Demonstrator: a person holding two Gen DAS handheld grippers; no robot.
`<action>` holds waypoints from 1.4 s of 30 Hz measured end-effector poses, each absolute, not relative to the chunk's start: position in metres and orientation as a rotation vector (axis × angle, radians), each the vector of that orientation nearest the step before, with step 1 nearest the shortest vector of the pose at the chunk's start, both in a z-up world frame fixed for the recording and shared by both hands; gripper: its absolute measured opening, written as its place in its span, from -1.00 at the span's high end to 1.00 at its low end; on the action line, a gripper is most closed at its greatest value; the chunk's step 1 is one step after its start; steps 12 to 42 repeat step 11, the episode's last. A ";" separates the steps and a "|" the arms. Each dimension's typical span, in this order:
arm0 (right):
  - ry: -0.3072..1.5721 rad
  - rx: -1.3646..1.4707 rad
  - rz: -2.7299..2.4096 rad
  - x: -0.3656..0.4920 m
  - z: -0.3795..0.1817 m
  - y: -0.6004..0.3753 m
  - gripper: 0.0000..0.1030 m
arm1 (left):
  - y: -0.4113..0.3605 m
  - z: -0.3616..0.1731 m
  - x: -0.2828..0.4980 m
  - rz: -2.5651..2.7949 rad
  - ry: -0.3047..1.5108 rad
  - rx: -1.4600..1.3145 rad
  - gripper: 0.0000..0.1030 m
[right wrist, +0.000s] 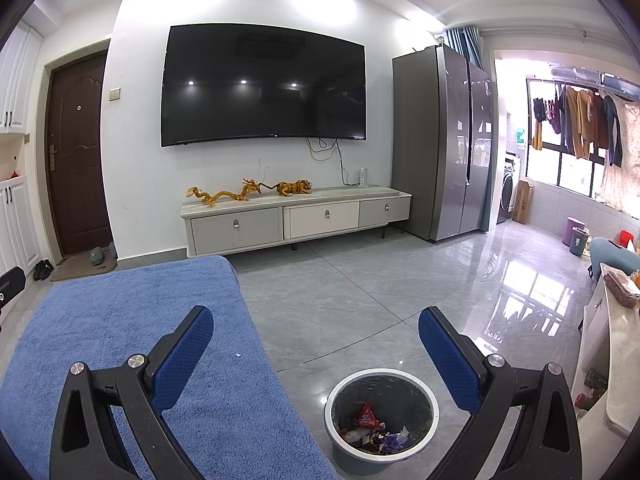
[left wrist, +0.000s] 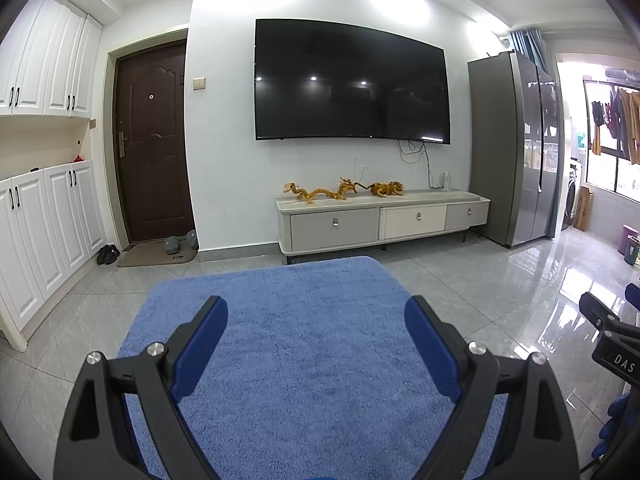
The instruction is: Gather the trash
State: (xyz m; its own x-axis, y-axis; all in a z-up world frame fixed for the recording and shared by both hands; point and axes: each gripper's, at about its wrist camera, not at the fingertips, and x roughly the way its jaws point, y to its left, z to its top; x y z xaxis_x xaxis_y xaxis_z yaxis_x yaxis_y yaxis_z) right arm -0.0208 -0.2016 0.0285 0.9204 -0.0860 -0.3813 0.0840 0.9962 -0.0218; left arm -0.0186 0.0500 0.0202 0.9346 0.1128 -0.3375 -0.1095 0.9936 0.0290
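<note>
A grey waste bin (right wrist: 348,392) with a pale rim and black liner stands on the tiled floor beside the blue rug (right wrist: 120,320). Inside lie several crumpled wrappers (right wrist: 370,426), one of them red. My right gripper (right wrist: 316,332) hangs open above the rug's edge and the bin, with nothing between its blue pads. A tiny white speck (right wrist: 239,355) lies on the rug. My left gripper (left wrist: 316,320) is open over the rug (left wrist: 300,340), also empty. The other gripper (left wrist: 608,332) shows at the right edge of the left wrist view.
A grey TV cabinet (right wrist: 296,216) with golden dragon figures (right wrist: 248,192) stands under a wall TV (right wrist: 264,84). A tall fridge (right wrist: 444,144) is at the right. A dark door (left wrist: 152,140) and white cupboards (left wrist: 44,208) are at the left. Two small bins (right wrist: 576,236) stand near the balcony.
</note>
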 end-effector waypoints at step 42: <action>0.393 -0.005 -0.087 -0.021 0.028 -0.201 -1.00 | 0.050 0.021 -0.020 0.106 0.348 0.010 -0.75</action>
